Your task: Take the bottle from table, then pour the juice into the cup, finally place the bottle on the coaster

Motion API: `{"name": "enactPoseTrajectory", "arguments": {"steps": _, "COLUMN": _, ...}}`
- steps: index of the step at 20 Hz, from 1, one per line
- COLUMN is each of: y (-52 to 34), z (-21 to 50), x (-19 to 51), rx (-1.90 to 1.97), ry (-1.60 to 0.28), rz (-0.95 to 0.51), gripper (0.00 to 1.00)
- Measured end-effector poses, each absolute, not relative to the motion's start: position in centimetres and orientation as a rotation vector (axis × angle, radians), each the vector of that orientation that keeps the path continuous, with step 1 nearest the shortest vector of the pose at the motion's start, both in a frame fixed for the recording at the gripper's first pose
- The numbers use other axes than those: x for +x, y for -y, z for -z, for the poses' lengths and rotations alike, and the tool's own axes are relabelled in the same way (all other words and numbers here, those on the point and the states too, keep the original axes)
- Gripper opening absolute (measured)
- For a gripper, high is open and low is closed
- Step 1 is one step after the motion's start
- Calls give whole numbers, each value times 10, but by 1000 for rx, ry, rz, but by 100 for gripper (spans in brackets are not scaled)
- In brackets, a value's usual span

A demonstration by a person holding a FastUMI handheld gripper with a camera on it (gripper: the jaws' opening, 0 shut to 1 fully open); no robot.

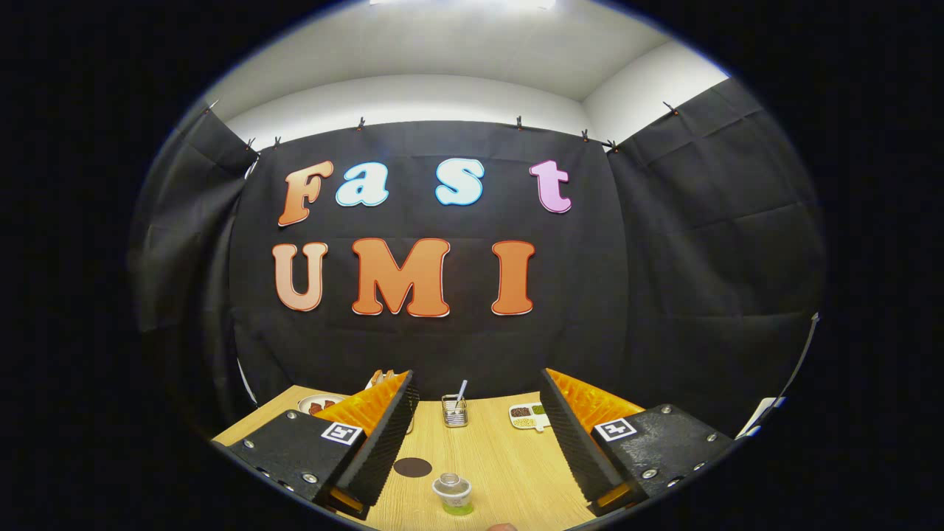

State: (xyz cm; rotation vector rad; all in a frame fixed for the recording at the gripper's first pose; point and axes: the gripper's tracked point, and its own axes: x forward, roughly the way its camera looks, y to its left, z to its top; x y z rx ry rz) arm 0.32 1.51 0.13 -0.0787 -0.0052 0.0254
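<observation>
the hand-held gripper (pixel 479 435), with its two black ribbed fingers backed in orange, is spread wide and grasps nothing; its fingers (pixel 383 435) stand well apart over the pale wooden table (pixel 509 457). what the coming move turns on is the small clear plastic cup with a greenish bottom (pixel 452 493), which sits low between the fingers, a little nearer the left one, close under the camera and upright with its open mouth facing up. just beyond it and toward the left finger lies the flat dark round coaster (pixel 412 467), apart from the cup but near it. the bottle itself i cannot pick out anywhere on the table; a small rounded edge right at the bottom, below the cup, is too little to name. farther ahead, beyond the fingertips, stand a small wire mesh holder with a white stick in it (pixel 455 410), a white divided tray of dark and green bits (pixel 529 416) toward the right finger, and a white plate of reddish food (pixel 318 405) behind the left finger. judging from this, the bottle is not yet taken, so the first step remains
</observation>
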Motion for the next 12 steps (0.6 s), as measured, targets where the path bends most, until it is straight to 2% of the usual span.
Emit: {"name": "enactPoseTrajectory", "arguments": {"steps": 12, "y": -34, "z": 32, "x": 22, "rx": -108, "ry": -45, "rz": -68, "gripper": 98}}
